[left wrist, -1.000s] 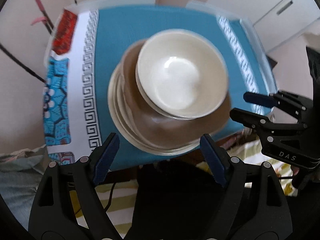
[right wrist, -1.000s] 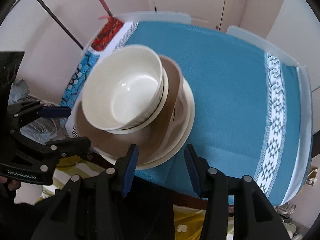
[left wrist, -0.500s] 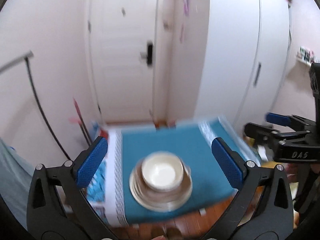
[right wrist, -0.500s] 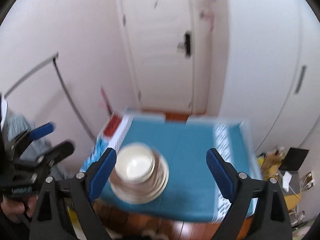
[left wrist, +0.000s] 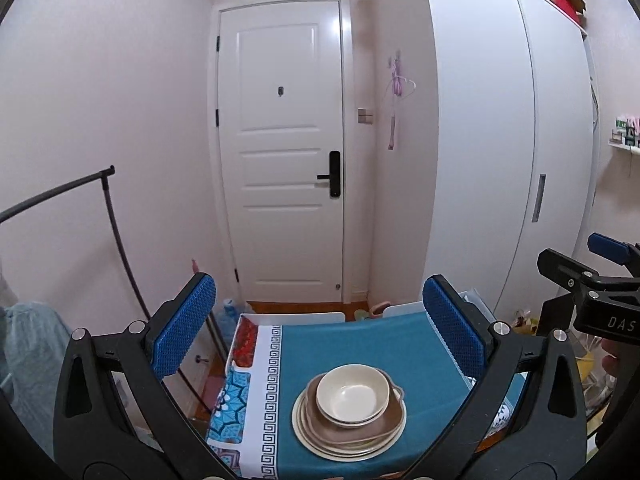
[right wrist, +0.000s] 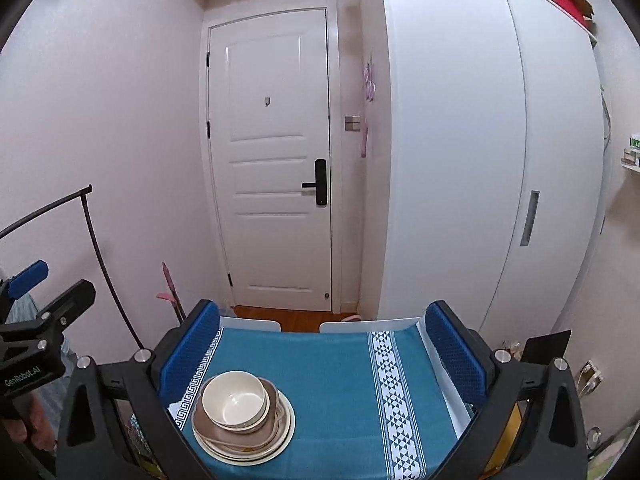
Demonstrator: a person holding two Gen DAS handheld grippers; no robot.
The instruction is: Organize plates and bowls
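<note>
A cream bowl (left wrist: 353,394) sits in a brown plate (left wrist: 352,436) on top of stacked cream plates (left wrist: 301,432), on a table with a teal cloth (left wrist: 360,344). My left gripper (left wrist: 317,282) is open, held well back and above the stack, with nothing between its fingers. In the right wrist view the same bowl (right wrist: 235,399) and plates (right wrist: 285,434) lie at the cloth's (right wrist: 332,364) near left. My right gripper (right wrist: 322,308) is also raised and far from the stack; its jaws are opening and hold nothing. Each gripper shows at the edge of the other's view.
A white door (left wrist: 286,160) and a tall white wardrobe (left wrist: 500,160) stand behind the table. A black clothes rail (left wrist: 116,224) arches at the left. Two white chair backs (left wrist: 296,318) line the table's far edge. Small items lie on the floor at the right.
Both grippers rose from just above the stack and tipped up toward level, so the stack now looks small and far. Both pairs of jaws spread wider.
</note>
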